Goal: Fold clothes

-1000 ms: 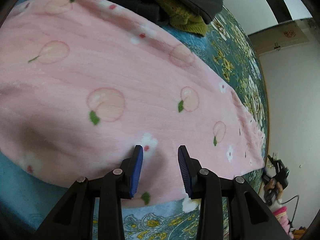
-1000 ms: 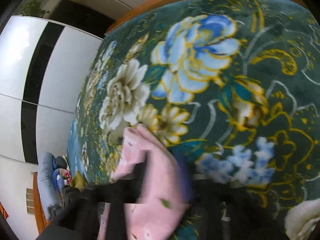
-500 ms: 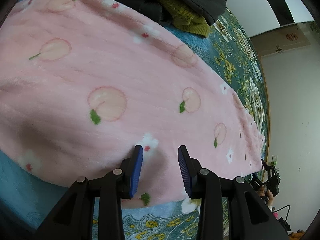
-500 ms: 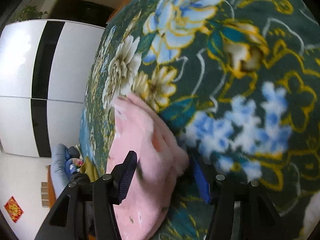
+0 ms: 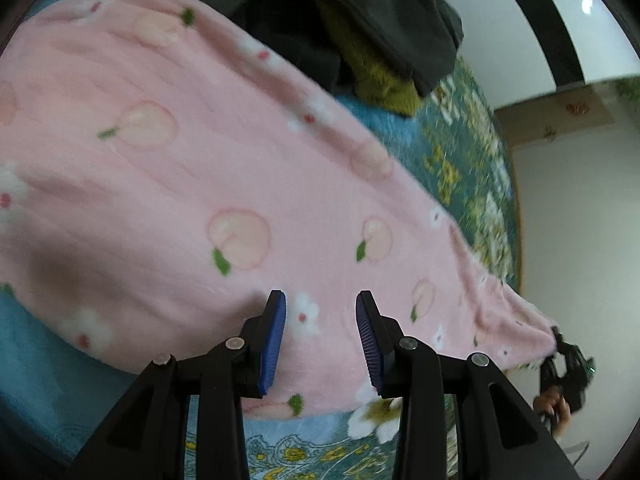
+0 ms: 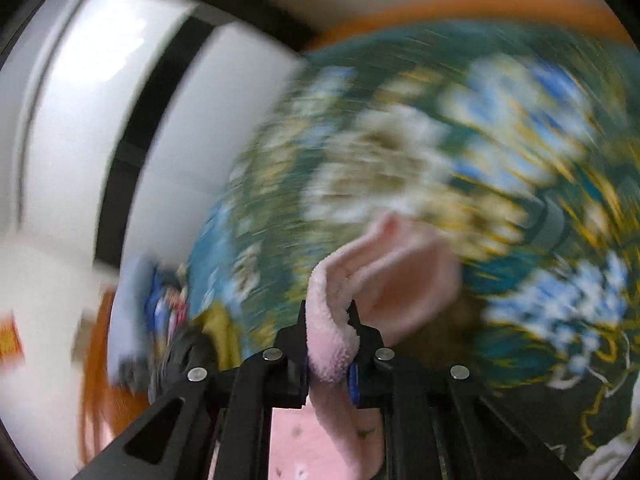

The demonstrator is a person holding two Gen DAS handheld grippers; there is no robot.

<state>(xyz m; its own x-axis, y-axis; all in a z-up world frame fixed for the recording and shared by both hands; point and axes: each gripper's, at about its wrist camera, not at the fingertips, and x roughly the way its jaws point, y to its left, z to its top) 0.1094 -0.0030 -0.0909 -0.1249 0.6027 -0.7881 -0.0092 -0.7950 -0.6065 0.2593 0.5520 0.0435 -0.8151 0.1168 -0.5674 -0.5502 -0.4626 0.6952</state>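
A pink fleece garment (image 5: pixel 208 184) with a peach and flower print lies spread on the floral bedspread (image 5: pixel 472 168). My left gripper (image 5: pixel 320 320) is open and empty, hovering over the garment's near edge. My right gripper (image 6: pixel 329 332) is shut on the garment's far end (image 6: pixel 384 276), which folds up between the fingers. In the left wrist view the right gripper (image 5: pixel 564 364) shows at the lower right, pulling that end of the garment off the bed. The right wrist view is heavily blurred.
A pile of dark grey (image 5: pixel 384 8) and olive-yellow clothes (image 5: pixel 376 76) lies beyond the pink garment. A white wardrobe with black stripes (image 6: pixel 120 120) stands beyond the bed. The bed's wooden edge (image 6: pixel 480 4) runs along the far side.
My right gripper closed on the garment's end and lifted it, moving fast. The garment now stretches toward the lower right. My left gripper stayed open and shifted slightly.
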